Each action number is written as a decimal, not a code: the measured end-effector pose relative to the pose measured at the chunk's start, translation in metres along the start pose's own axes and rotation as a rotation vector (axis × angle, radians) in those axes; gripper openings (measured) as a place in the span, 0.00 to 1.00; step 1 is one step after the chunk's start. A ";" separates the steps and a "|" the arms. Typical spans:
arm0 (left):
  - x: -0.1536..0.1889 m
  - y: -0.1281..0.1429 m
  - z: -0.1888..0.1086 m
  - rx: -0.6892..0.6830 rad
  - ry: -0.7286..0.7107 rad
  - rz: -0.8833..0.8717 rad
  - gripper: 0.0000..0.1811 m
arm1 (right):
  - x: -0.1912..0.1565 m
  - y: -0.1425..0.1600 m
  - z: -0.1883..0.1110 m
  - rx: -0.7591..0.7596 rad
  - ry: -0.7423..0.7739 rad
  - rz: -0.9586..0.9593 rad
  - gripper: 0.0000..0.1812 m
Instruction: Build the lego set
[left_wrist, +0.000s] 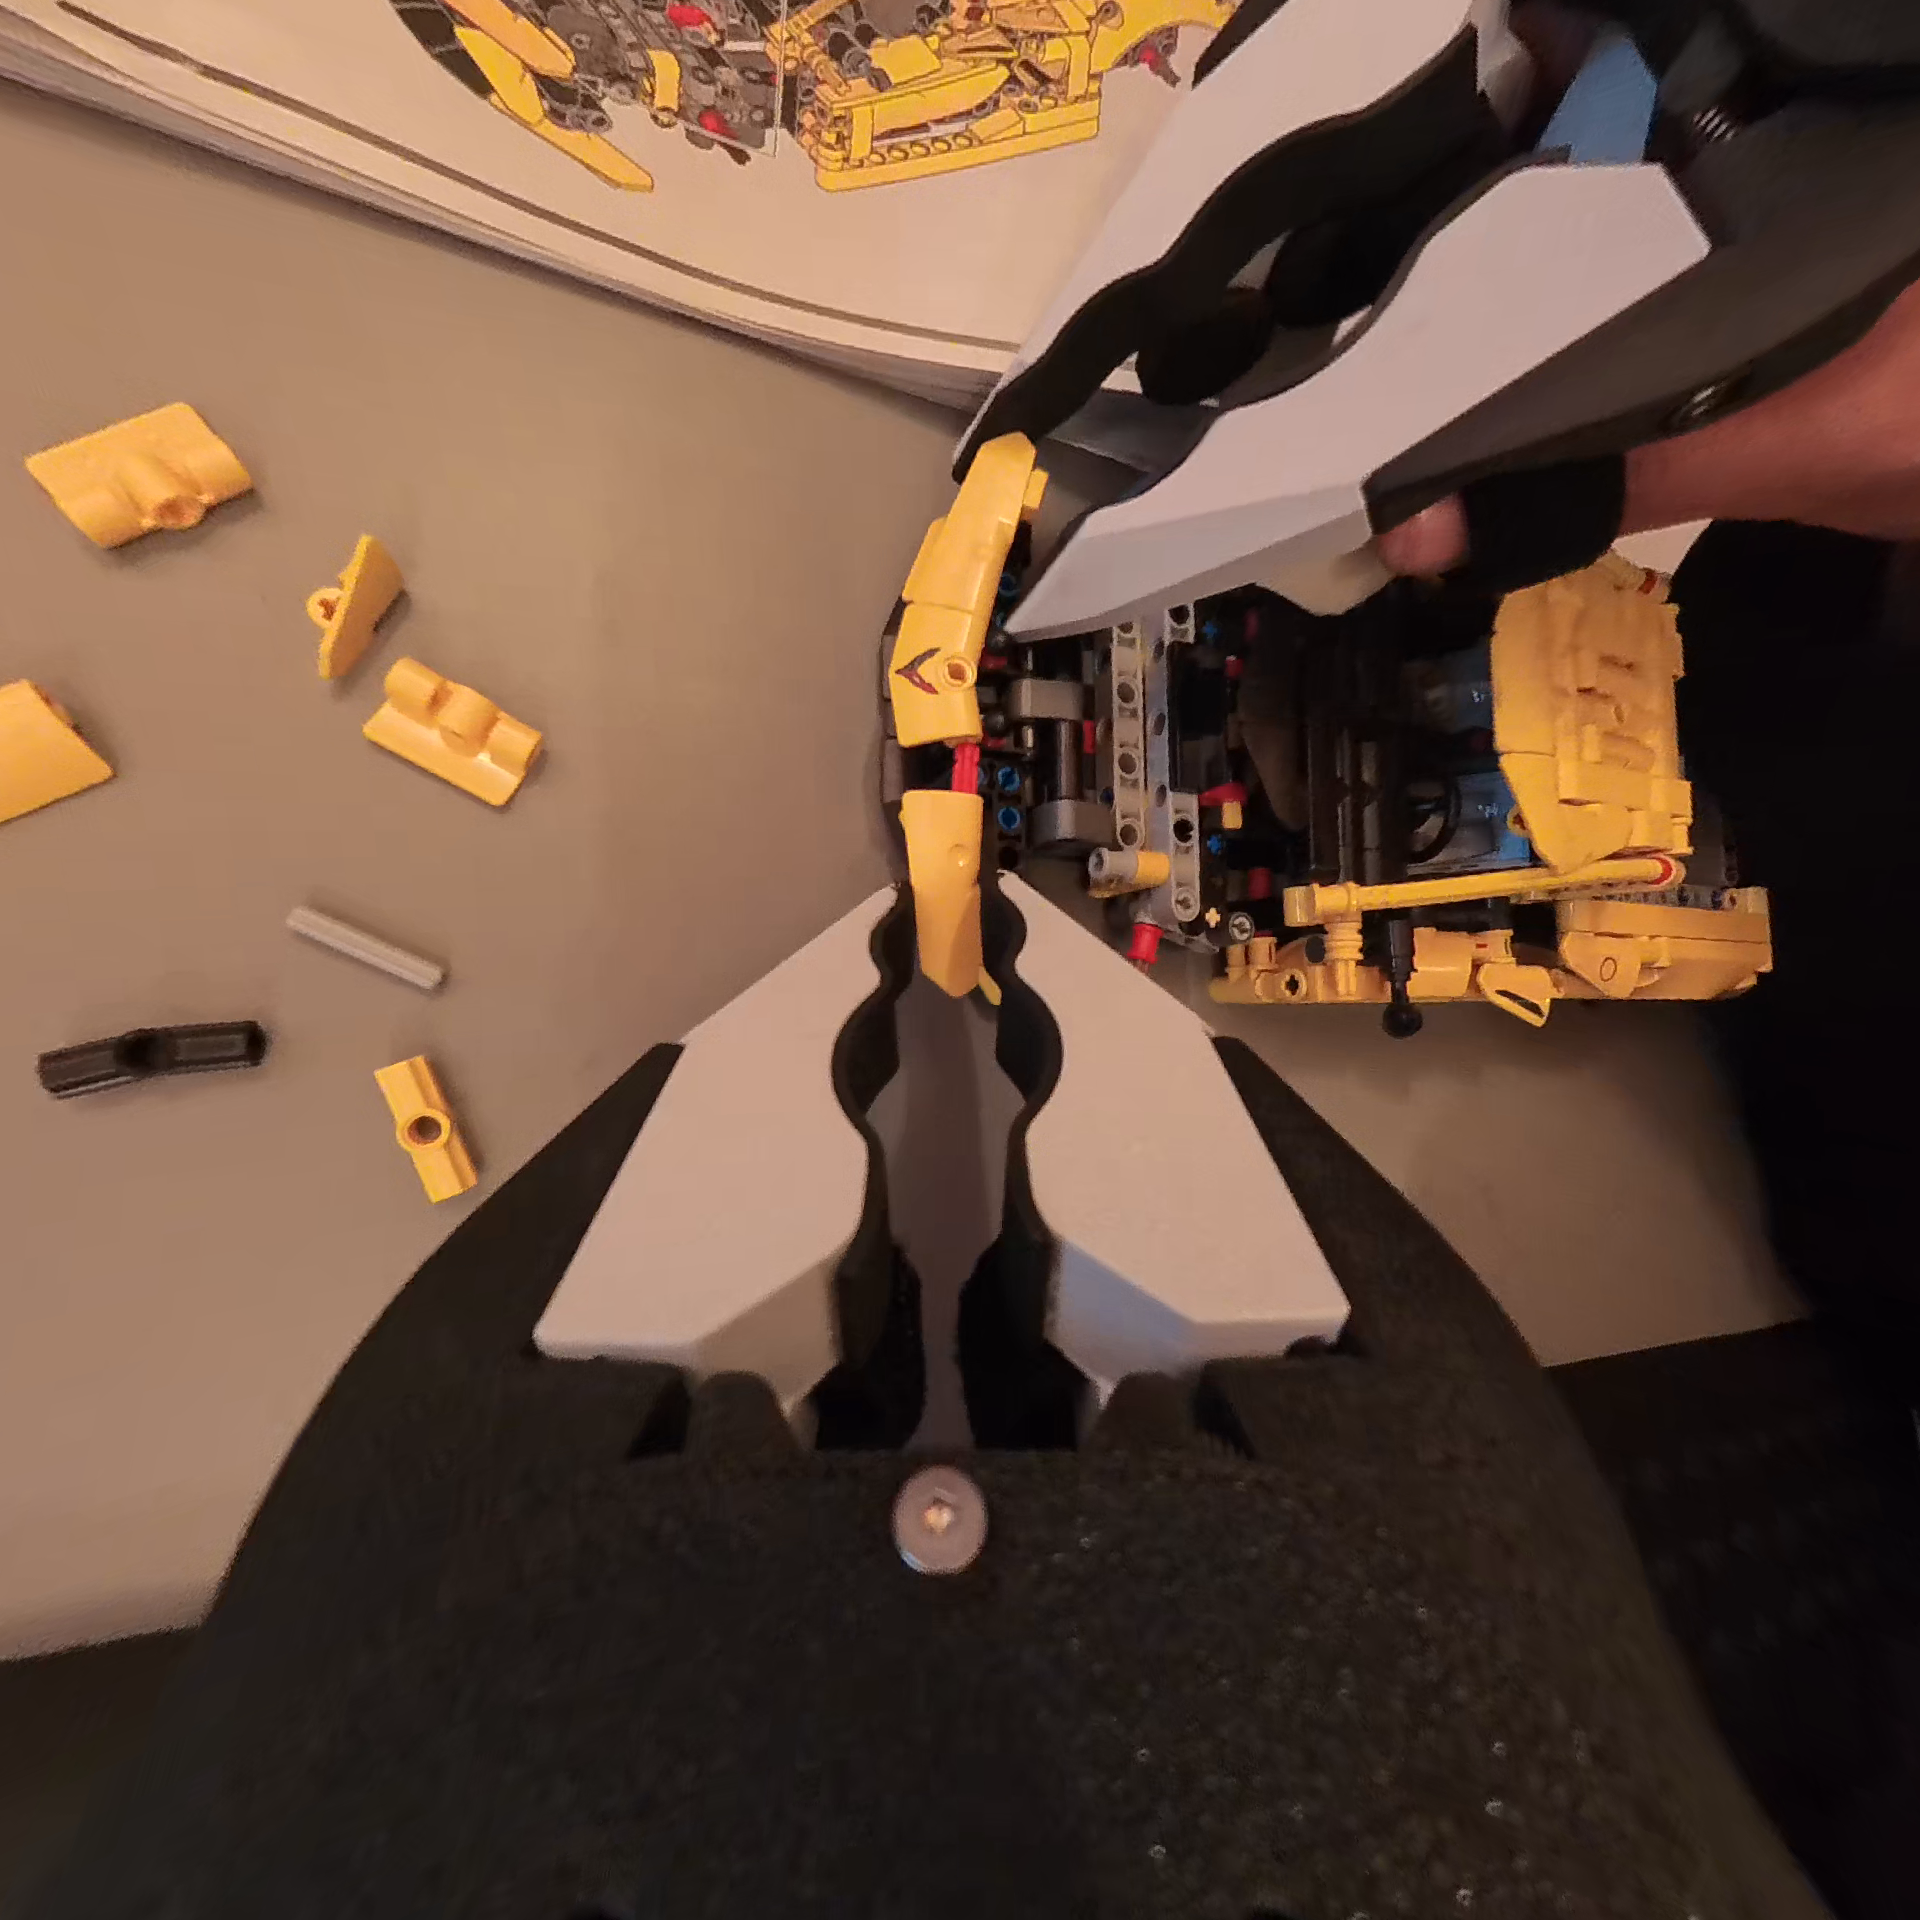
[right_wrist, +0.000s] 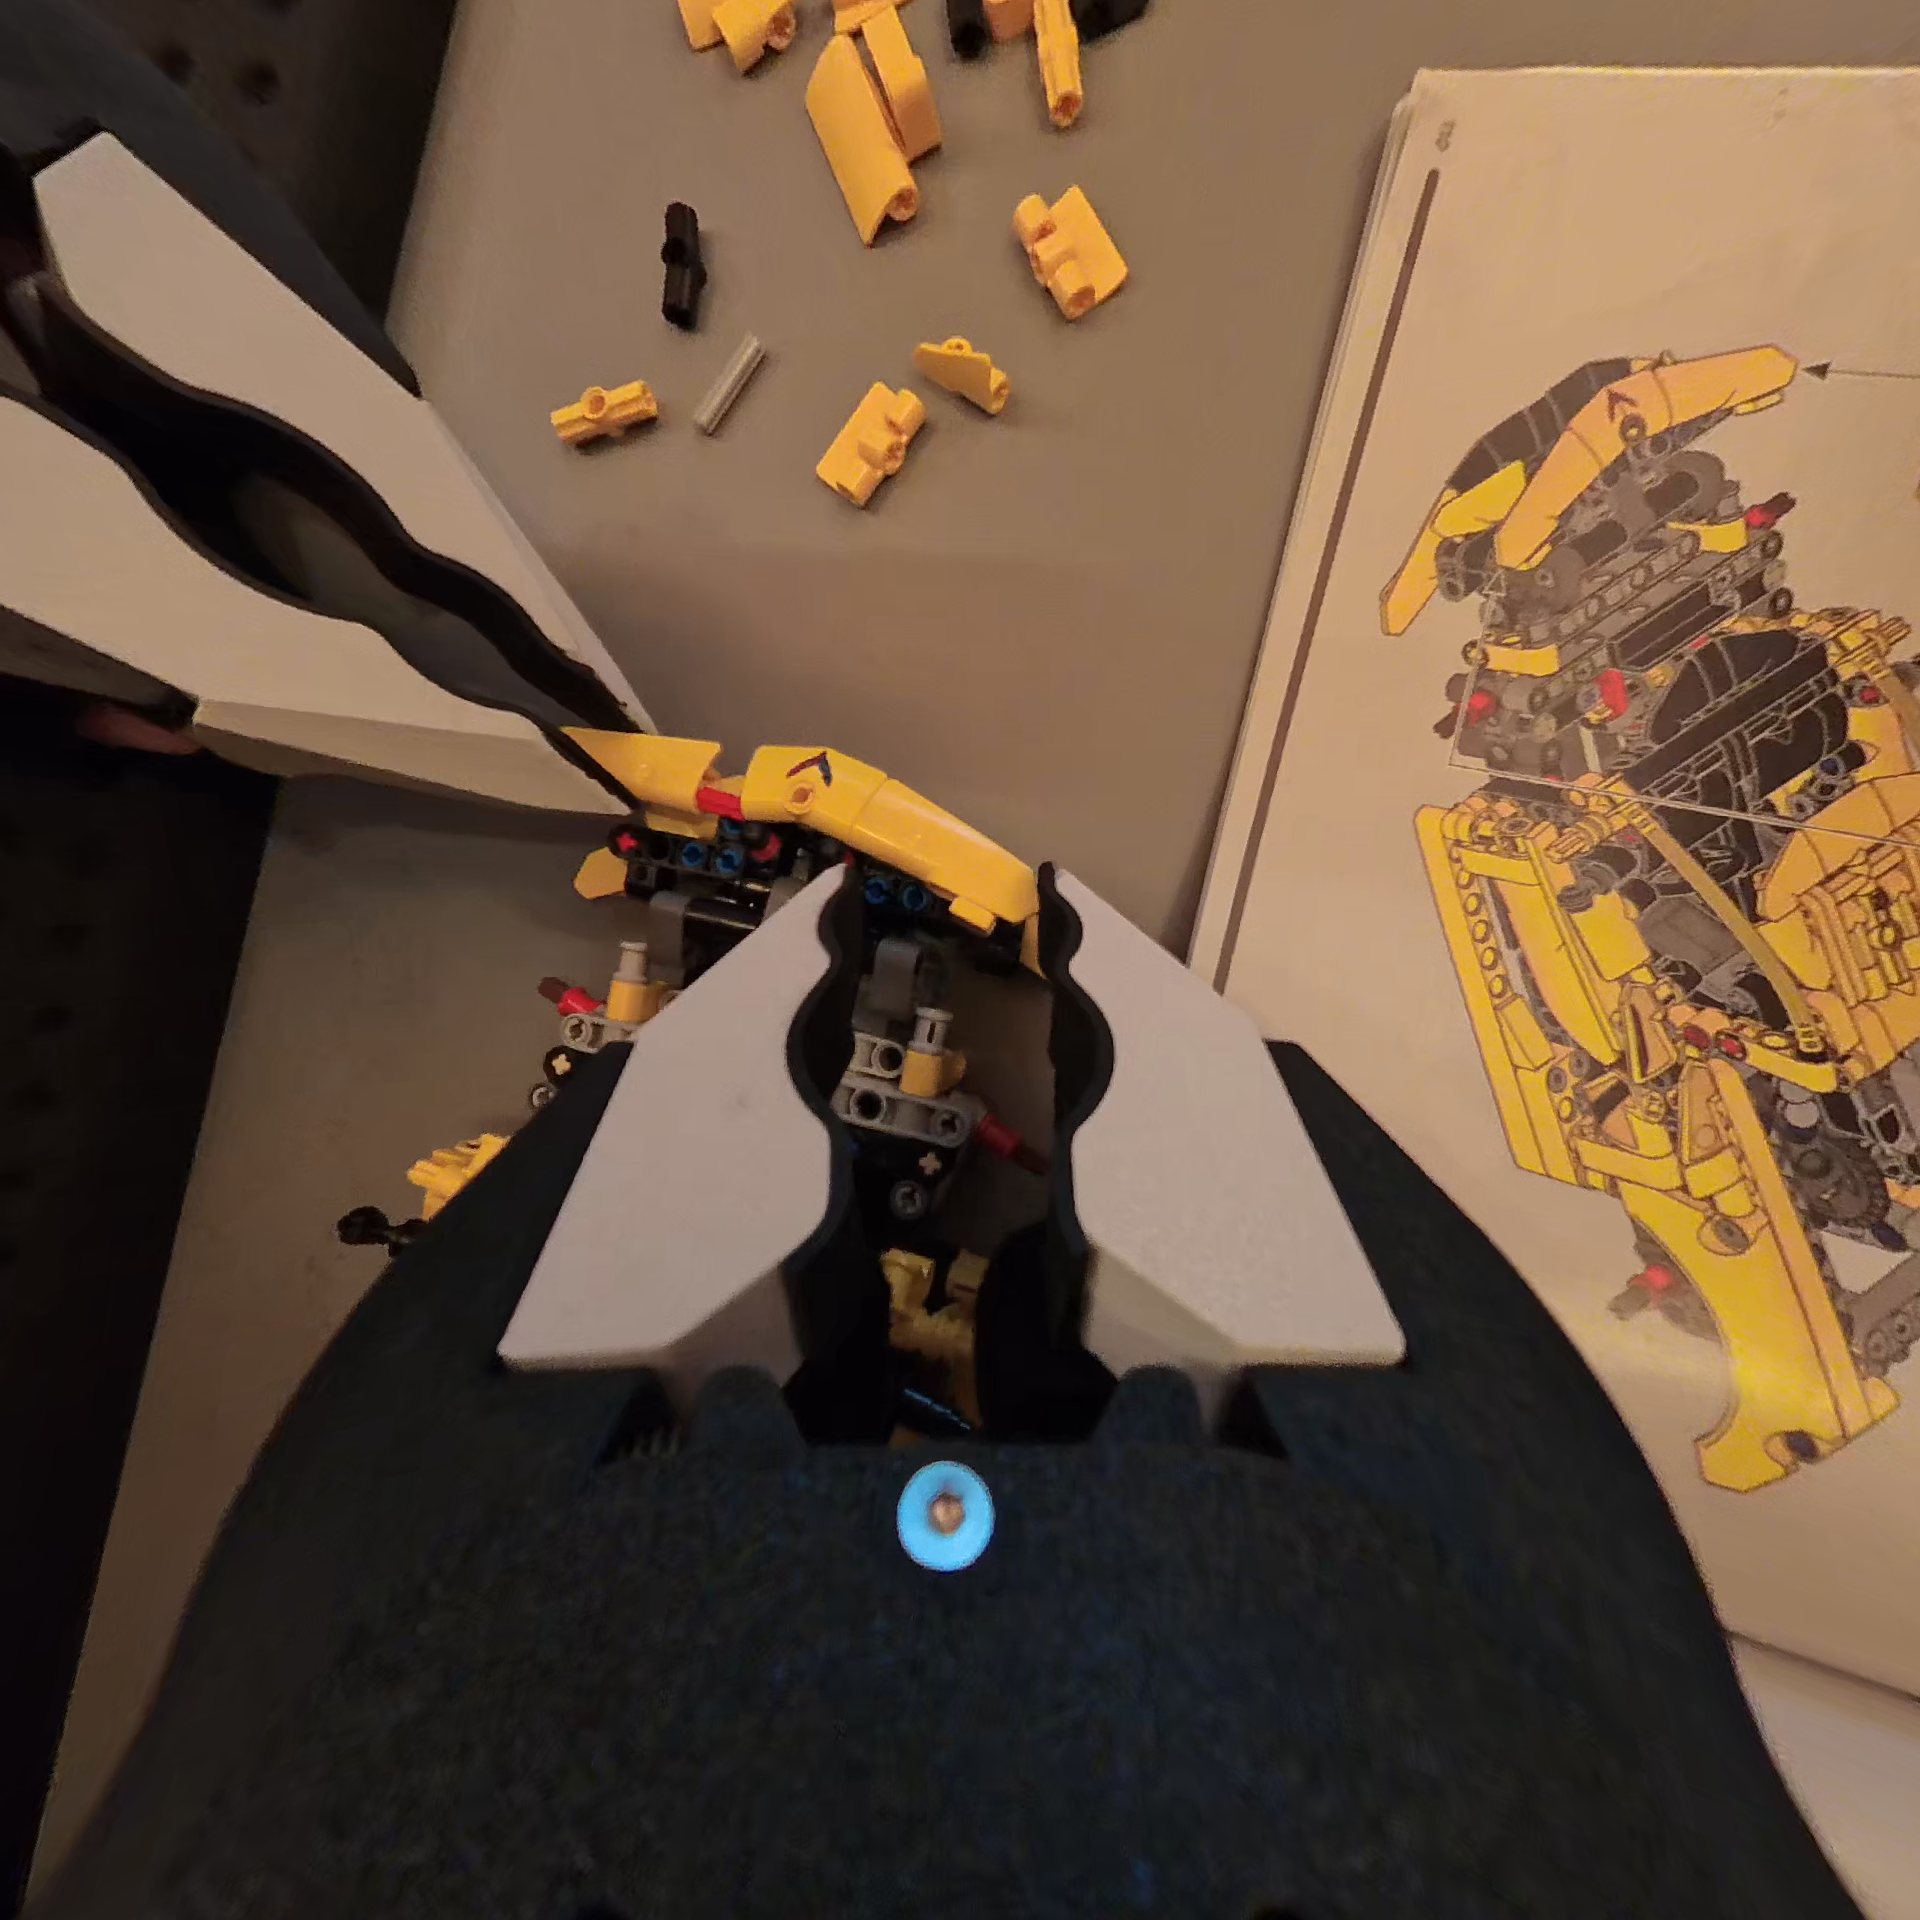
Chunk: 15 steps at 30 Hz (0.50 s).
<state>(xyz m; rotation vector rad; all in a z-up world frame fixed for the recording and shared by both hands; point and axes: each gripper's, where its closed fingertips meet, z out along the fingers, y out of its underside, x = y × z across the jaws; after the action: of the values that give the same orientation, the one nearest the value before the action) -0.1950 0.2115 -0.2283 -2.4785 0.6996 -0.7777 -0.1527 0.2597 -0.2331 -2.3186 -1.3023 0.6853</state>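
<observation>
A: What is being held by the left tool (left_wrist: 948, 940)?

B: A small yellow panel (left_wrist: 945, 894) is pinched between its tips. The panel sits at the near end of the curved yellow strip (left_wrist: 961, 613) on the lego model (left_wrist: 1351, 810), which rests on the grey counter (left_wrist: 644, 520), right of the middle.

A: And the right tool (right_wrist: 940, 904)?

B: Its two halves are held a little apart around the model's front. The far end of the yellow strip is touched by one tip. Whether anything is squeezed cannot be told.

A: How should this step be done well?

B: The panel looks meant to be slid along the red axle (left_wrist: 966, 769) until the gap is closed. It should be pushed straight, not twisted, while the model is kept steady by the other tool. A hard push could make the strip pop off.

A: What do the things feel like?

B: On the left, loose yellow pieces (left_wrist: 452, 727) are spread out, smooth and shiny, with round holes. A grey ridged rod (left_wrist: 364, 945) and a black connector (left_wrist: 151, 1055) lie near them. The tool tips are pale blocks with wavy black pads. A paper booklet (right_wrist: 1558, 727) with drawings lies on the far side of the counter.
</observation>
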 end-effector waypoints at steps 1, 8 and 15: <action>0.000 0.000 0.000 -0.004 -0.003 -0.008 0.06 | 0.001 0.000 0.000 -0.001 0.005 0.002 0.17; 0.002 0.001 0.001 -0.005 -0.024 -0.061 0.06 | 0.002 0.001 0.001 -0.023 0.035 -0.020 0.17; 0.002 0.000 -0.001 -0.008 -0.049 -0.100 0.06 | 0.001 0.002 0.000 -0.020 0.025 -0.009 0.17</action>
<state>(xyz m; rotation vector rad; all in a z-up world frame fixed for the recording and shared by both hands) -0.1943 0.2103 -0.2273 -2.5469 0.5670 -0.7486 -0.1510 0.2600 -0.2349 -2.3282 -1.3138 0.6409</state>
